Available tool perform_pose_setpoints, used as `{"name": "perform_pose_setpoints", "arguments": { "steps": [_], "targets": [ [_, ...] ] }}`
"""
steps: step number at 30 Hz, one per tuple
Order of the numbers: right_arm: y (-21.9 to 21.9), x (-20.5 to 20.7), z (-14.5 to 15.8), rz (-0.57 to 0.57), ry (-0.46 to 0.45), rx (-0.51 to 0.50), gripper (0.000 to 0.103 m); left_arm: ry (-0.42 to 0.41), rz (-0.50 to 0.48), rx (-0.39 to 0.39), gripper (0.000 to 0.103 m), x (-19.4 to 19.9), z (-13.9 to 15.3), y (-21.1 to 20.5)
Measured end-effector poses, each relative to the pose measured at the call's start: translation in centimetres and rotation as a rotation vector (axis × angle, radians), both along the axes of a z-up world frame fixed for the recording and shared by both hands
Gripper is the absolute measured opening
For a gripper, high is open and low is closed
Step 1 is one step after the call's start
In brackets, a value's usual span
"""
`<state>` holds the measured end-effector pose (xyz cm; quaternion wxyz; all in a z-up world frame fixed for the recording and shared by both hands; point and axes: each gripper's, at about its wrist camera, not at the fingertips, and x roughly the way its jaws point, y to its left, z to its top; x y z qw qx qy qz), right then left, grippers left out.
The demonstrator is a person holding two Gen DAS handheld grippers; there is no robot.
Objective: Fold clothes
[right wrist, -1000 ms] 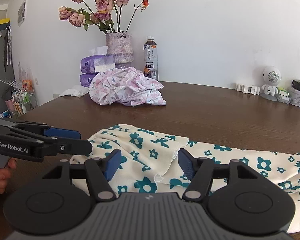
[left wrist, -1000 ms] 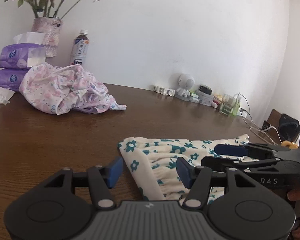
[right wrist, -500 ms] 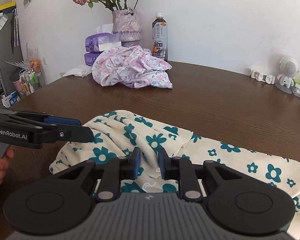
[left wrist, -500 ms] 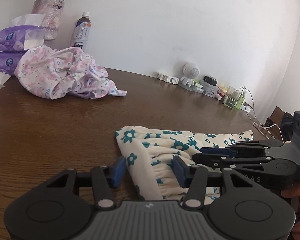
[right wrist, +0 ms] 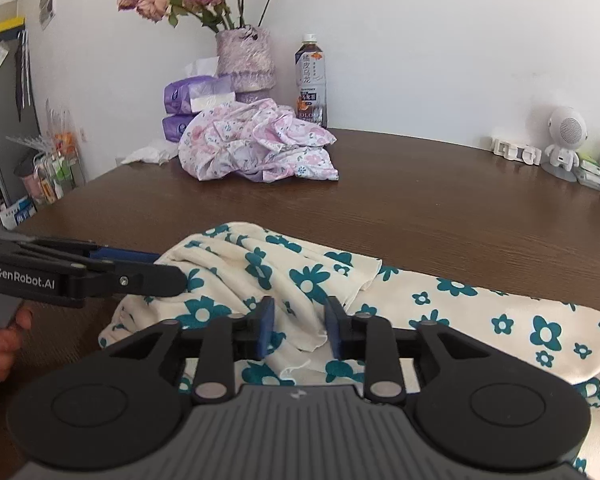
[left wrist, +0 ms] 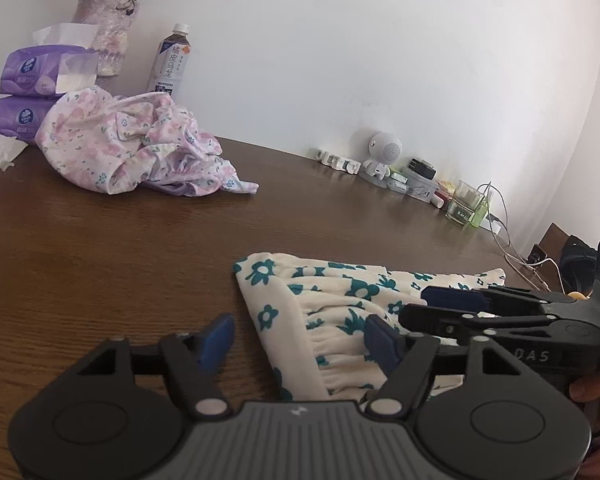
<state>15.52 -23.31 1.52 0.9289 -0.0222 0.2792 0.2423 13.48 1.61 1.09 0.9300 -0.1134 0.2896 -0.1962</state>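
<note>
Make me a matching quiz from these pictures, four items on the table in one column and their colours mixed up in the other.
Column one:
1. tissue packs
2. crumpled garment
3. garment by the claws
4. robot-shaped figure

Column two:
A. cream with teal flowers
B. white
C. purple
D. pink floral

Pairs: 1-C, 2-D, 3-A, 4-B

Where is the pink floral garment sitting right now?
The pink floral garment lies bunched at the table's far side, left of centre in both wrist views, in front of the tissue packs and vase, beside the tea bottle.
</note>
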Motion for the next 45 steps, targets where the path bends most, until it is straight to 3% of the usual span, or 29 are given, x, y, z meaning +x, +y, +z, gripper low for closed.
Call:
{"name": "perform_pose_setpoints", "arguments": {
  "steps": [1,4,9,14,17,19,20,22,25,33,35,37,39,45],
  "targets": [
    [-0.4,-0.2,0.3,-0.011,-0.010,0.023,0.061,-0.011,-0.003,-0.001,0.084,-0.2,0.1,0.0],
    [-1.3,-1.2,0.8,-0.028,-0.048,0.053,0.078,-0.050,-0.023,-0.011,0.089,-1.0,0.5,-0.1],
    [-1.5,-2.3,1.1,-0.022,-0.086,0.050,0.098,-0.062,-0.018,0.006,0.094,-1.3,0.7,-0.5],
    [-0.3,-2.6,0.7,0.006,-0.083,-0.008,0.095,-0.047,-0.029,0.020,0.092,-1.5,0.4,-0.7],
    [0.3,-3.0,0.3,0.040,-0.066,-0.029,0.069,-0.052,-0.061,0.029,0.080,-1.9,0.4,-1.2],
    [0.6,-3.0,0.1,0.056,-0.054,-0.043,0.052,-0.027,-0.075,0.041,0.062,-1.7,0.1,-1.4],
    [0.7,-3.0,0.0,0.060,-0.048,-0.050,0.050,-0.016,-0.071,0.042,0.062,-1.6,-0.1,-1.4],
    [0.9,-2.8,-0.4,0.056,-0.033,-0.067,0.034,0.003,-0.067,0.042,0.062,-1.3,-0.3,-1.4],
    [1.0,-2.6,-0.6,0.049,-0.023,-0.077,0.031,0.029,-0.068,0.039,0.061,-1.0,-0.6,-1.3],
    [1.0,-2.3,-0.8,0.036,-0.010,-0.090,0.030,0.019,-0.066,0.035,0.065,-1.2,-0.4,-1.3],
    [1.0,-2.5,-0.7,0.040,-0.021,-0.084,0.041,-0.006,-0.063,0.028,0.071,-1.5,-0.1,-1.2],
    [0.9,-2.8,-0.4,0.047,-0.039,-0.075,0.061,-0.056,-0.060,0.016,0.080,-2.1,0.6,-0.9],
    [0.9,-3.1,-0.1,0.054,-0.058,-0.066,0.069,-0.095,-0.056,0.006,0.084,-2.6,1.1,-0.8],
    [0.8,-4.0,0.8,0.075,-0.112,-0.038,0.075,-0.088,-0.086,0.047,0.087,-2.6,1.0,-1.7]
  ]
}}
